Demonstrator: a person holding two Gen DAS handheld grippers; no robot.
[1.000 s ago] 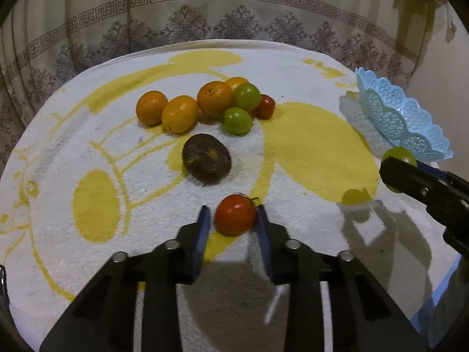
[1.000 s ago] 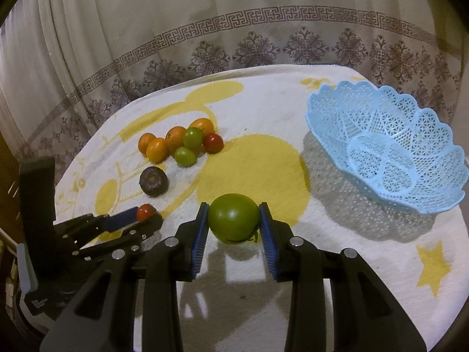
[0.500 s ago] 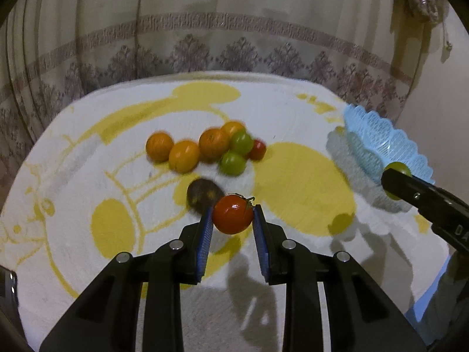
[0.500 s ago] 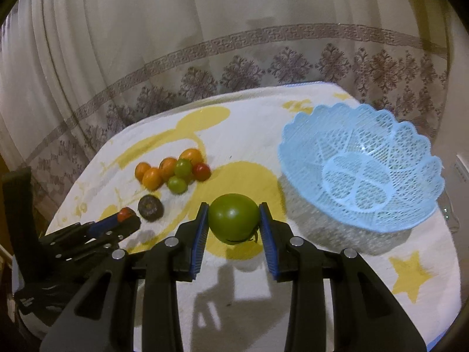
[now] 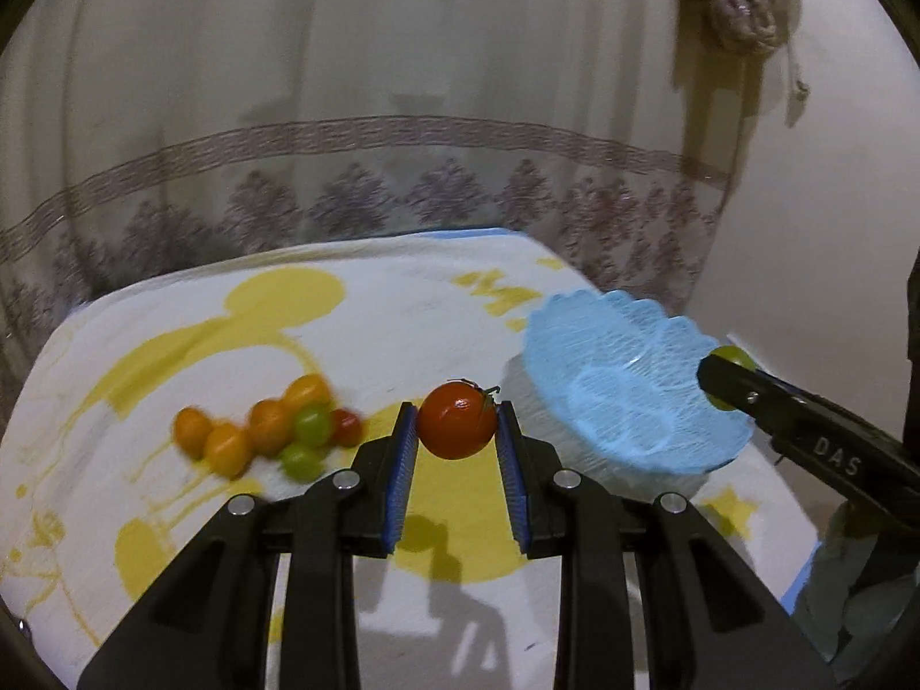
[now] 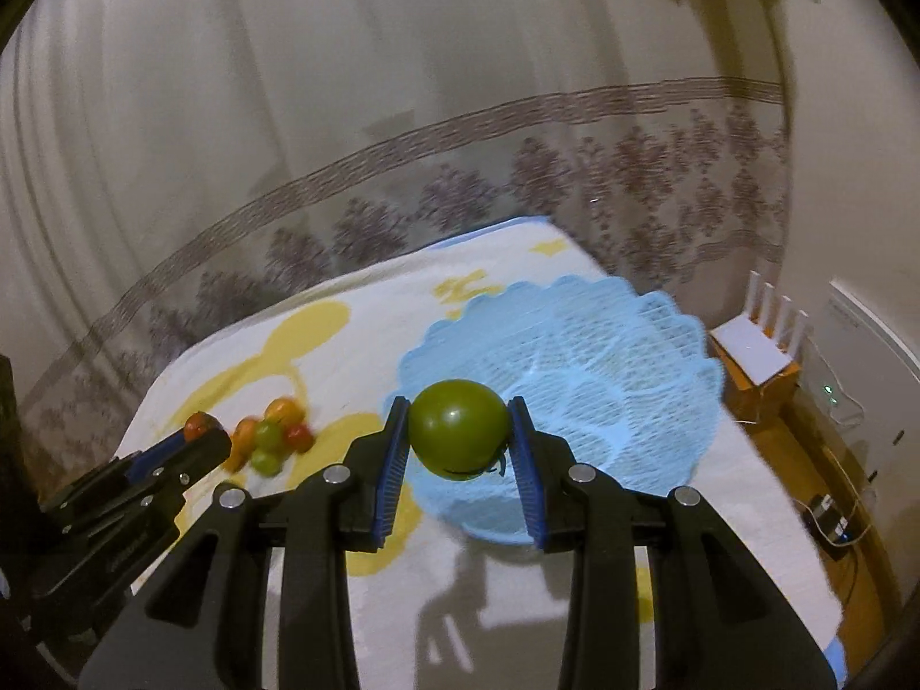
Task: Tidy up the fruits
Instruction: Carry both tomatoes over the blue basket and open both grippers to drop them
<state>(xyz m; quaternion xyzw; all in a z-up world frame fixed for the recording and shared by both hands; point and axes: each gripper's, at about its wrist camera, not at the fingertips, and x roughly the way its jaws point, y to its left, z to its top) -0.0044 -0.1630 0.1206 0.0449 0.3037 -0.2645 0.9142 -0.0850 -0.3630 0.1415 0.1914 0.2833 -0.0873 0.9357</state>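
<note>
My left gripper (image 5: 455,431) is shut on a red tomato (image 5: 457,428) and holds it in the air, left of the light blue lattice basket (image 5: 627,397). My right gripper (image 6: 459,436) is shut on a green tomato (image 6: 458,428) and holds it over the near rim of the basket (image 6: 581,368). In the left wrist view the right gripper (image 5: 725,372) reaches over the basket's right rim. A cluster of orange, green and red fruits (image 5: 270,428) lies on the white and yellow cloth (image 5: 374,316) at the left; it also shows in the right wrist view (image 6: 270,434).
A patterned curtain (image 5: 402,115) hangs behind the table. In the right wrist view a white router on a box (image 6: 759,345) and cables lie on the floor to the right of the table. The left gripper (image 6: 195,431) shows at the left of that view.
Both grippers have risen with their tomatoes and moved right toward the basket. The green tomato now hangs over the basket's rim. The dark fruit is out of view.
</note>
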